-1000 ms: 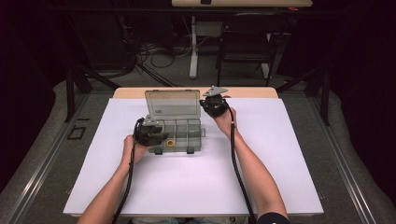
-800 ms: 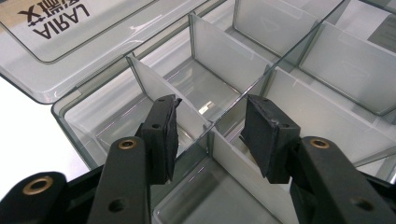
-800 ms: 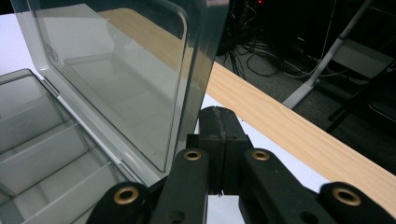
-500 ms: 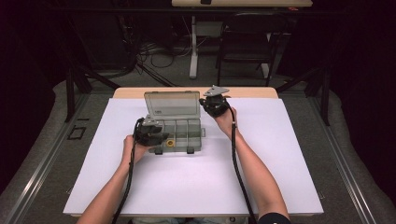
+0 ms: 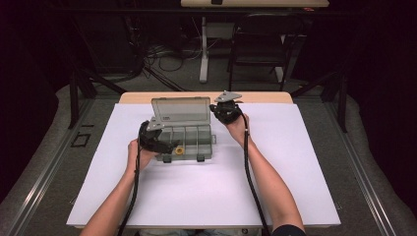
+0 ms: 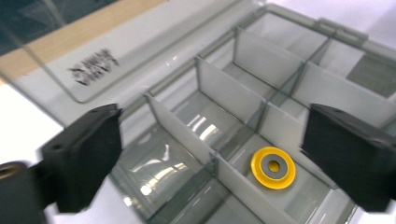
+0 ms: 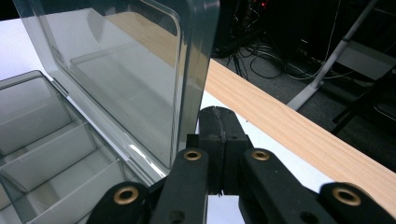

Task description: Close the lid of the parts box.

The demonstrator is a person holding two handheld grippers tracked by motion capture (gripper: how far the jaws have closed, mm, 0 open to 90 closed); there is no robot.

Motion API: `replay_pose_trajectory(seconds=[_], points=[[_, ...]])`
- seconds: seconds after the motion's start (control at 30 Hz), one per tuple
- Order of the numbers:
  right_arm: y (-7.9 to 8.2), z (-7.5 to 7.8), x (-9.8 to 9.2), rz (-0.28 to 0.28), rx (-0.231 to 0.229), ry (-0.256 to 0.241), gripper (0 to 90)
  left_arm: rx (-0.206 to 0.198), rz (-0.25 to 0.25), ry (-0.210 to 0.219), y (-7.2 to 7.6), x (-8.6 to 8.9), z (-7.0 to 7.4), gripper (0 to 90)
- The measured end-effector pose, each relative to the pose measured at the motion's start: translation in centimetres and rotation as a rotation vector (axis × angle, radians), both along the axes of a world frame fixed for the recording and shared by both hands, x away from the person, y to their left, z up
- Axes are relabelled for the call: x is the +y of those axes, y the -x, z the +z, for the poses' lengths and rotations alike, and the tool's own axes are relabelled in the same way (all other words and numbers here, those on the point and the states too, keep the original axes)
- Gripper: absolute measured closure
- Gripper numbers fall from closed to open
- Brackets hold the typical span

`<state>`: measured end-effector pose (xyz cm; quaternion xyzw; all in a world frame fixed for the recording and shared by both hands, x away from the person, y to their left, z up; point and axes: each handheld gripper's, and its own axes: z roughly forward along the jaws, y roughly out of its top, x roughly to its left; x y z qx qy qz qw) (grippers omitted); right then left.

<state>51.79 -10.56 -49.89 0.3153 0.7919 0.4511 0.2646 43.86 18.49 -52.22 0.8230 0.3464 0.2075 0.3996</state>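
Observation:
A clear grey compartment box (image 5: 196, 142) sits on the white sheet with its lid (image 5: 181, 112) standing upright. A yellow ring (image 5: 179, 150) lies in a front compartment. My left gripper (image 5: 167, 146) hovers over the box's front left corner. In the left gripper view it (image 6: 210, 158) is wide open above the dividers, and the yellow ring (image 6: 273, 167) lies between its jaws, lower down. My right gripper (image 5: 220, 109) is at the lid's right edge. In the right gripper view its jaws (image 7: 219, 126) are pressed together, right against the edge of the lid (image 7: 140, 70).
The white sheet (image 5: 295, 162) covers most of the table. A strip of bare wood (image 5: 265, 97) runs along the far edge. Beyond it are a chair (image 5: 260, 44), a table leg and cables on the floor.

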Motion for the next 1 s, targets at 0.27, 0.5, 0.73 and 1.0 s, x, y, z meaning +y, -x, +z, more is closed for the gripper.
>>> replay_pose_trajectory(seconds=[0.27, 0.5, 0.73, 1.0], points=[[0.0, -0.1, 0.0, 0.000, 0.002, 0.004, 90.0, -0.048, 0.032, 0.019, 0.0, 1.2, 1.4, 0.1], [0.0, -0.1, 0.1, -0.002, 0.001, 0.006, 90.0, -0.070, 0.068, 0.018, -1.1, 2.6, 2.9, 0.0], [0.1, -0.1, 0.1, -0.003, 0.001, 0.008, 90.0, -0.086, 0.095, 0.023, -2.8, 3.6, 5.3, 0.0], [0.2, -0.1, 0.1, -0.006, -0.001, 0.010, 90.0, -0.108, 0.092, -0.020, -4.2, 3.4, 7.3, 17.4]])
